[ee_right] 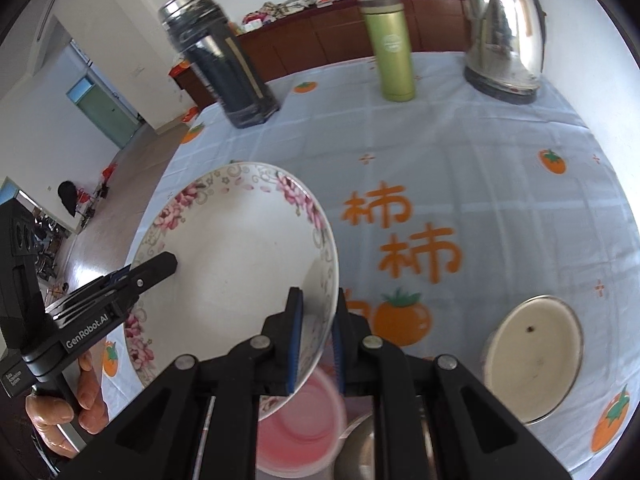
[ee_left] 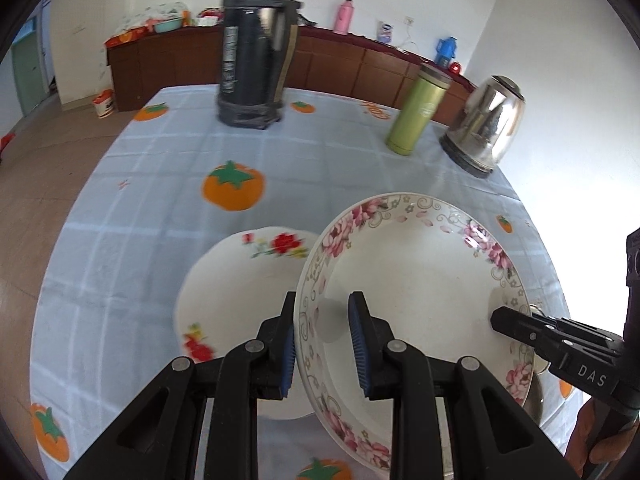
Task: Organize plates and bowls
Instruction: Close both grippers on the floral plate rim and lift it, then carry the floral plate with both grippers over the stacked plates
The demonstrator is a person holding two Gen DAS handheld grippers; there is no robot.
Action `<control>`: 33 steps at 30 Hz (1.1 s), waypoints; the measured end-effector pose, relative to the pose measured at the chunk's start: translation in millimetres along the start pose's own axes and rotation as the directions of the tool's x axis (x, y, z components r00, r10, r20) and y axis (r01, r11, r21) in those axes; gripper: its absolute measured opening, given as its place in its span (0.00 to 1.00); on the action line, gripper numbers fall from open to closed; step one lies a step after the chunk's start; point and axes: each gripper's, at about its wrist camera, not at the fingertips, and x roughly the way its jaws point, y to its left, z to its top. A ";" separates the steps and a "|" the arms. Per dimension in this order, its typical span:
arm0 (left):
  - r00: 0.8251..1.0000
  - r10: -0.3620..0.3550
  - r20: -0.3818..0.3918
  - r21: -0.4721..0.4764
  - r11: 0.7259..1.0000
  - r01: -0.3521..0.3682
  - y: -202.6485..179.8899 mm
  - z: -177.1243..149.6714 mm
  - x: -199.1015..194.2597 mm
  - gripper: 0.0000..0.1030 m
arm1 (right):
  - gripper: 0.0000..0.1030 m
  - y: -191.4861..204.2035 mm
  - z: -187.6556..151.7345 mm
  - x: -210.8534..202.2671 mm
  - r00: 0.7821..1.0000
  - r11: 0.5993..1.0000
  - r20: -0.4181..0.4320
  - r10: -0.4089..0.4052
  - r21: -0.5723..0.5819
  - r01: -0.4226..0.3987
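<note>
Left wrist view first: the left gripper [ee_left: 322,344] is clamped on the near rim of a white ceramic plate with a pink peony border and grey scrollwork [ee_left: 408,272], one blue pad outside the rim, one inside the well. On the far side the right gripper [ee_left: 500,320] grips the opposite rim, its jaws nearly closed on the edge, so the floral plate [ee_right: 236,248] hangs between the two, lifted clear of the tabletop [ee_left: 160,184] and tilted, its well turned toward this camera. Being round, it has no long axis to call.

Beneath and to the left, a white scalloped plate with red flowers [ee_left: 240,288] lies flat on the pale blue checked cloth.

Right wrist view: under the raised plate sit a pink plastic bowl [ee_right: 300,432] and a steel bowl with a cream inside [ee_right: 536,360] further right, tipped on its side.

Writing: "DAS" on the right gripper's arm, "GenRobot.AI" on the left gripper [ee_right: 170,262], and orange 柿柿 characters [ee_right: 400,236] on the cloth. The label on the green metal flask [ee_right: 390,48] is too blurred to read. A dark tall flask [ee_left: 256,48] and a steel kettle [ee_left: 486,124] stand at the back.
</note>
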 end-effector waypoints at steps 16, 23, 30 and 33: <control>0.998 0.066 -0.023 -0.079 0.995 -0.067 79.4 -15.6 15.2 0.26 | 0.14 56.4 -17.6 68.2 0.996 0.999 -0.082 0.044 -0.028 -0.047; 0.997 0.063 -0.040 -0.088 0.994 -0.066 90.8 -18.2 27.0 0.26 | 0.14 60.8 -20.4 83.9 0.994 0.999 -0.103 0.042 -0.020 -0.044; 0.996 0.069 -0.052 -0.097 0.992 -0.074 97.5 -18.5 37.5 0.26 | 0.14 65.0 -21.2 88.0 0.994 0.999 -0.106 0.025 -0.036 -0.029; 0.996 0.066 -0.054 -0.104 0.992 -0.072 99.0 -17.6 40.3 0.26 | 0.14 67.0 -20.9 88.4 0.995 0.999 -0.103 0.015 -0.044 -0.020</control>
